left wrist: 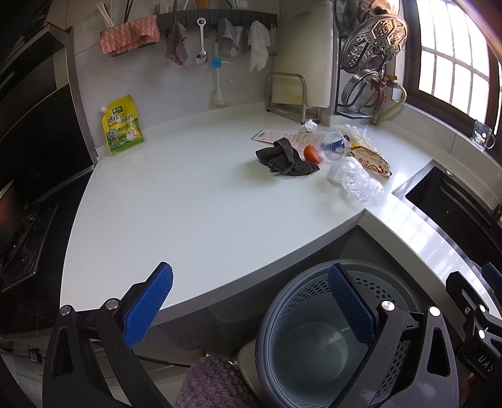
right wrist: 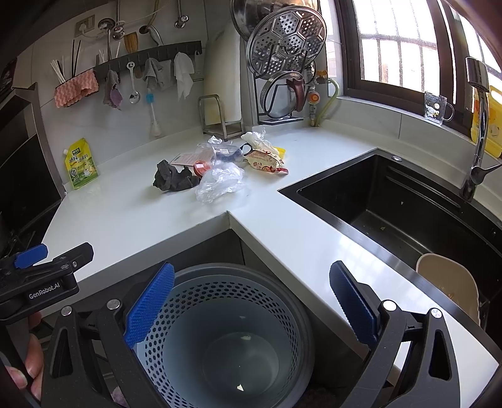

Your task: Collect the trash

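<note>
A heap of trash lies on the white counter (left wrist: 188, 201) near the corner: a dark grey rag (left wrist: 284, 157) (right wrist: 174, 179), a clear cup (left wrist: 332, 146) with an orange lid (left wrist: 312, 153) (right wrist: 202, 167), crumpled clear plastic (left wrist: 354, 179) (right wrist: 219, 183), a snack wrapper (left wrist: 371, 161) (right wrist: 265, 161), paper slips (left wrist: 273, 135). A grey perforated trash bin (left wrist: 313, 339) (right wrist: 232, 339) stands on the floor below the counter's inner corner. My left gripper (left wrist: 251, 301) is open above the counter's edge and the bin. My right gripper (right wrist: 251, 301) is open over the bin. Both are far from the heap.
A yellow seasoning pouch (left wrist: 123, 125) (right wrist: 81, 164) leans on the back wall. A black sink (right wrist: 408, 213) with a tap (right wrist: 480, 125) lies to the right. A stove (left wrist: 22, 226) is at left. Cloths and utensils hang on a wall rail (left wrist: 216, 18); a rack of lids (right wrist: 282, 62) stands at the back.
</note>
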The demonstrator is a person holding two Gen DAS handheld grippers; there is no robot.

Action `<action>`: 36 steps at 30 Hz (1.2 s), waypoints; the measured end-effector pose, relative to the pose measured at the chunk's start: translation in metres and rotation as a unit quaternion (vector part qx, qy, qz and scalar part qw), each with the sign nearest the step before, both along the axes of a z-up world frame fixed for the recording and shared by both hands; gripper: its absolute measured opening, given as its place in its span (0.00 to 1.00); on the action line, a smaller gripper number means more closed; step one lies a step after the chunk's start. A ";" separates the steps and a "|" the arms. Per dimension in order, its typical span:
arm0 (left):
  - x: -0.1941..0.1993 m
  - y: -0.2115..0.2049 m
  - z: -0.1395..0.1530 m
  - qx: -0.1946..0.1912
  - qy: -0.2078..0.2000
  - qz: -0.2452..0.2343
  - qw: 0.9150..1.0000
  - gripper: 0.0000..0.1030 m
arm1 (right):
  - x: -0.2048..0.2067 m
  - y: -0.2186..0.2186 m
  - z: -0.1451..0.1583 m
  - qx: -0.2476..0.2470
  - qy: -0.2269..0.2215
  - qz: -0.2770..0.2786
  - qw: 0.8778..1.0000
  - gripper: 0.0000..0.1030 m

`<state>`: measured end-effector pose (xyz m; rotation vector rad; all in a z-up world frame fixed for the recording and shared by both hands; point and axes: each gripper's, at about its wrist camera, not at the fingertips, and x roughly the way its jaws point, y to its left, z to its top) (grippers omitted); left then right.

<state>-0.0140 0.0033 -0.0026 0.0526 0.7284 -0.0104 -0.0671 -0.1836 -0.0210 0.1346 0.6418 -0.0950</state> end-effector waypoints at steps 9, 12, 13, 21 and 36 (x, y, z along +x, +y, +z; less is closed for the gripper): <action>0.000 0.002 -0.001 0.002 0.000 -0.002 1.000 0.94 | 0.000 0.001 0.000 0.003 0.002 0.003 1.000 0.92; 0.001 0.002 -0.001 0.000 0.000 -0.001 1.000 0.94 | 0.000 0.001 0.000 0.003 0.001 0.003 1.000 0.92; 0.001 0.002 -0.002 -0.001 0.000 -0.001 1.000 0.94 | 0.000 0.001 0.000 0.003 0.001 0.003 1.000 0.92; 0.002 0.001 -0.003 0.002 0.002 -0.001 1.000 0.94 | 0.001 0.001 0.001 0.005 0.003 0.005 1.000 0.92; 0.041 0.017 -0.022 0.006 -0.004 0.022 1.000 0.94 | 0.042 -0.001 -0.030 0.003 0.029 0.018 0.999 0.92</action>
